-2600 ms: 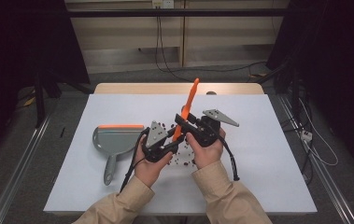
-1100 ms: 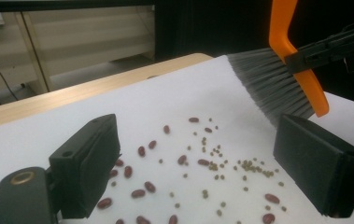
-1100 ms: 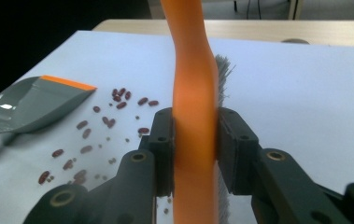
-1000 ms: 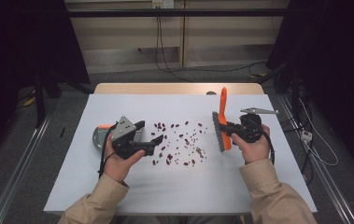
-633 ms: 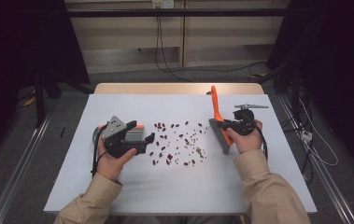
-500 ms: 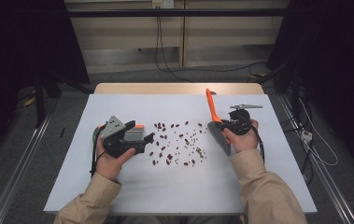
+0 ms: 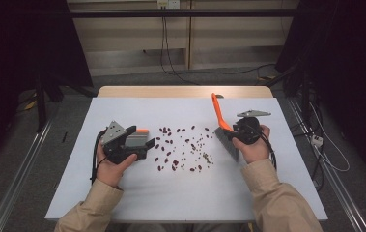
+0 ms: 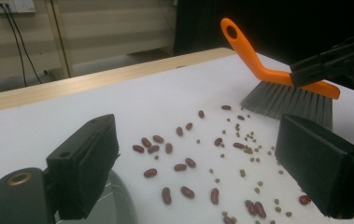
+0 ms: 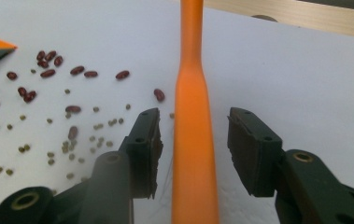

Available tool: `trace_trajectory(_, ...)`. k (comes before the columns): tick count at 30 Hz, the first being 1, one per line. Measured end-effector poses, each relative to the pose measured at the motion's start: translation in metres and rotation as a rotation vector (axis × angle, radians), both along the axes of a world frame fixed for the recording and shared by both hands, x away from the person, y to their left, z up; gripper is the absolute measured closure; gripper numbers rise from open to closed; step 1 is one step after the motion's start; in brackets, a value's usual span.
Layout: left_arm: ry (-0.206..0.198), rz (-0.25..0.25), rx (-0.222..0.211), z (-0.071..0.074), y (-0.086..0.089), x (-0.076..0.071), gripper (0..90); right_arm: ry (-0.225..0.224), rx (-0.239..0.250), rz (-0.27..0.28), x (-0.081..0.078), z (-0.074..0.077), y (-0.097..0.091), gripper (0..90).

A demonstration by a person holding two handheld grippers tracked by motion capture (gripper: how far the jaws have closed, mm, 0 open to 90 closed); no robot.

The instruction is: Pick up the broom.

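Note:
An orange-handled brush [image 7: 218, 113] stands on its grey bristles [image 8: 282, 100] at the right of a scatter of red beans and small green ones [image 7: 183, 147] on the white table top [image 7: 137, 193]. My right gripper [image 7: 228, 132] straddles the brush handle [image 9: 192, 70]; its jaws have just been opening and both pads stand off the handle. My left gripper [image 7: 145, 141] rests at the left of the beans, over a grey dustpan [image 7: 133, 139] with an orange lip. Its jaws [image 8: 197, 130] are wide, with nothing between the pads. The dustpan's rim [image 8: 118, 205] lies under the left jaw.
The table's wooden far edge [image 7: 180, 91] runs behind the white sheet. Bare sheet lies in front of the beans and to the far left and right. Cables [image 7: 171, 53] and metal rails [image 7: 21, 179] lie on the floor around the table.
Both grippers left the table's middle. The right one carried the brush to the right, set it down on its bristles and opened off the handle. The left one settled over the dustpan.

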State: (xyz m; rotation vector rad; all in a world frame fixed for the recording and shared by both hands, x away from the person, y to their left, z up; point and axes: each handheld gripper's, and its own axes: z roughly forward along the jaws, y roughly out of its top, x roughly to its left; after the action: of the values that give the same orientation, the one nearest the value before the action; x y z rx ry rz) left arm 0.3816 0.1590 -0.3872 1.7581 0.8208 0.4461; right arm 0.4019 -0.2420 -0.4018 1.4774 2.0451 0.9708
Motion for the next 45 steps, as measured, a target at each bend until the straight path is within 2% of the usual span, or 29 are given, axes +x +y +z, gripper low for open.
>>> trace_trajectory(2,-0.001,-0.001,0.005,0.000,0.001,-0.001,13.1,0.016,-0.037,0.001,-0.004,-0.003,0.001,60.4)
trace_trajectory(4,0.001,0.003,0.006,-0.001,0.002,-0.002,12.8,0.034,-0.073,0.014,-0.006,-0.008,0.001,69.5)
trace_trajectory(6,0.003,-0.003,0.011,-0.001,0.005,-0.002,12.0,0.038,-0.097,0.014,-0.007,-0.010,0.001,70.2)
trace_trajectory(8,0.006,0.000,0.008,-0.002,0.007,-0.002,11.0,0.036,-0.091,0.016,-0.006,-0.011,0.000,70.6)
trace_trajectory(11,0.013,-0.007,0.006,-0.004,0.010,-0.002,9.8,0.027,-0.051,0.013,-0.004,-0.010,-0.002,71.0)
trace_trajectory(13,0.017,-0.013,0.004,-0.005,0.011,-0.002,8.5,0.004,-0.058,0.010,0.000,-0.009,-0.004,71.1)
trace_trajectory(17,0.022,-0.029,-0.014,-0.006,0.015,0.000,7.0,-0.046,-0.040,0.017,0.015,-0.006,-0.007,71.1)
trace_trajectory(21,0.014,-0.050,-0.011,-0.006,0.021,-0.001,6.0,-0.093,-0.019,0.011,0.031,-0.007,-0.005,71.2)
trace_trajectory(24,0.012,-0.063,-0.022,-0.006,0.027,-0.003,5.8,-0.094,-0.011,0.021,0.041,-0.011,0.000,71.2)
trace_trajectory(28,0.006,-0.076,-0.039,-0.006,0.038,-0.005,5.4,-0.116,-0.027,0.037,0.047,-0.016,0.007,71.2)
trace_trajectory(31,0.009,-0.088,-0.028,-0.009,0.044,-0.006,5.3,-0.120,-0.071,0.053,0.050,-0.019,0.014,71.2)
trace_trajectory(34,0.012,-0.084,-0.029,-0.011,0.049,-0.008,5.3,-0.119,-0.092,0.064,0.053,-0.022,0.018,71.2)
trace_trajectory(36,0.014,-0.078,-0.036,-0.011,0.052,-0.008,5.3,-0.115,-0.079,0.069,0.054,-0.025,0.020,71.2)
trace_trajectory(45,0.010,-0.061,-0.049,-0.011,0.059,-0.011,5.4,-0.115,-0.123,0.127,0.048,-0.025,0.035,71.3)
